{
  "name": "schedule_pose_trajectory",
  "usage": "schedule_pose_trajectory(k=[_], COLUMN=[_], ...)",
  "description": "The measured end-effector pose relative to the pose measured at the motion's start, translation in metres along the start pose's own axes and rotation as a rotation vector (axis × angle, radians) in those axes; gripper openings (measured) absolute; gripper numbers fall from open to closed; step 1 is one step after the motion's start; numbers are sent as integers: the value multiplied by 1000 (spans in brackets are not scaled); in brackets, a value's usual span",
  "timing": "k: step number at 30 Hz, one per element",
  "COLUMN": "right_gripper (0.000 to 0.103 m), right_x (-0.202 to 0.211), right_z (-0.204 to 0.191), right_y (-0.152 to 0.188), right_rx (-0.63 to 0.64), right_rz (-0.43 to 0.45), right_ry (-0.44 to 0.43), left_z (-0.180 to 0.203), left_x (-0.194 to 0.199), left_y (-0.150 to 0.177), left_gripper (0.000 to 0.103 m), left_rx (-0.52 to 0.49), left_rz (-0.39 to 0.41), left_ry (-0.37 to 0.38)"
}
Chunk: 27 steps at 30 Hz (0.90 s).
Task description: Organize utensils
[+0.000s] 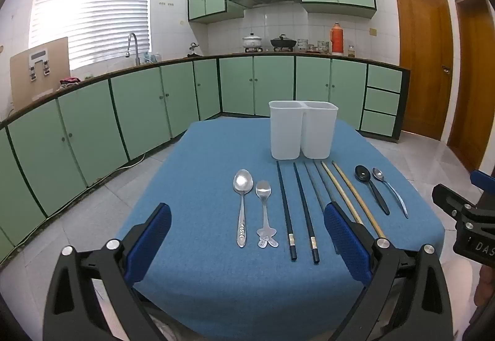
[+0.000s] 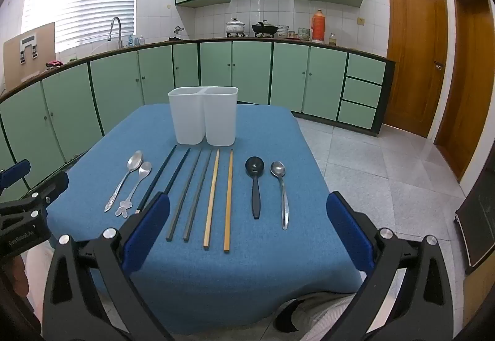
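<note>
Opening step of the utensil sort, judged from the layout: nothing lifted yet, nothing stowed. Spread flat in a neat row across the blue-clothed desk (image 2: 278,130): two silver spoons (image 1: 243,205) at the left end, then black chopsticks (image 1: 286,211), grey chopsticks (image 2: 188,195), bamboo chopsticks (image 2: 219,198), a black spoon (image 2: 255,186) and one more silver spoon (image 2: 280,192) at the right end. Standing upright just beyond the tips of the row, the white two-compartment holder (image 2: 202,116), both compartments apparently bare, though the bottoms stay out of sight.

Left gripper (image 1: 247,235) poised over the near edge of the desk, fingers (image 1: 148,242) released and spread wide, gripping nothing. Right gripper (image 2: 247,232) likewise hanging at the near edge, fingers (image 2: 349,232) spread wide and bare, the grey and bamboo pairs framed between them but untouched.

Likely next: a dip toward one utensil, a pinch across its handle, a lift clear of the cloth, then a drop handle-down into one compartment. Probable difficulty: thin pieces lying flush on cloth, with close neighbours easily nudged out of line.
</note>
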State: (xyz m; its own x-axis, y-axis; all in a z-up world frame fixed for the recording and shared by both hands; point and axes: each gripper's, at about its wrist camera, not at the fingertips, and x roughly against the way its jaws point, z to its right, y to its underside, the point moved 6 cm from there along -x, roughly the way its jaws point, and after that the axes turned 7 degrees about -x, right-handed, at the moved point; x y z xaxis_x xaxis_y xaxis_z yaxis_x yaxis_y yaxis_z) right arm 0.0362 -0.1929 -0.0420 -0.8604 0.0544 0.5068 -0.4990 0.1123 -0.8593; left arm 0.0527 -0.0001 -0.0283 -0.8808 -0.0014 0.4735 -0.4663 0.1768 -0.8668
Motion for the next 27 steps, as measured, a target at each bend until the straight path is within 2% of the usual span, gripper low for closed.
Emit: schedule_pose_trajectory(k=[27], right_gripper=[98], right_x=[1], right_z=[0], right_y=[-1], right_rx=[0], right_rz=[11], right_ry=[-1], left_z=[0], left_x=[0], left_y=[0], left_gripper=[97], left_rx=[1], left_rz=[4], left_ry=[0])
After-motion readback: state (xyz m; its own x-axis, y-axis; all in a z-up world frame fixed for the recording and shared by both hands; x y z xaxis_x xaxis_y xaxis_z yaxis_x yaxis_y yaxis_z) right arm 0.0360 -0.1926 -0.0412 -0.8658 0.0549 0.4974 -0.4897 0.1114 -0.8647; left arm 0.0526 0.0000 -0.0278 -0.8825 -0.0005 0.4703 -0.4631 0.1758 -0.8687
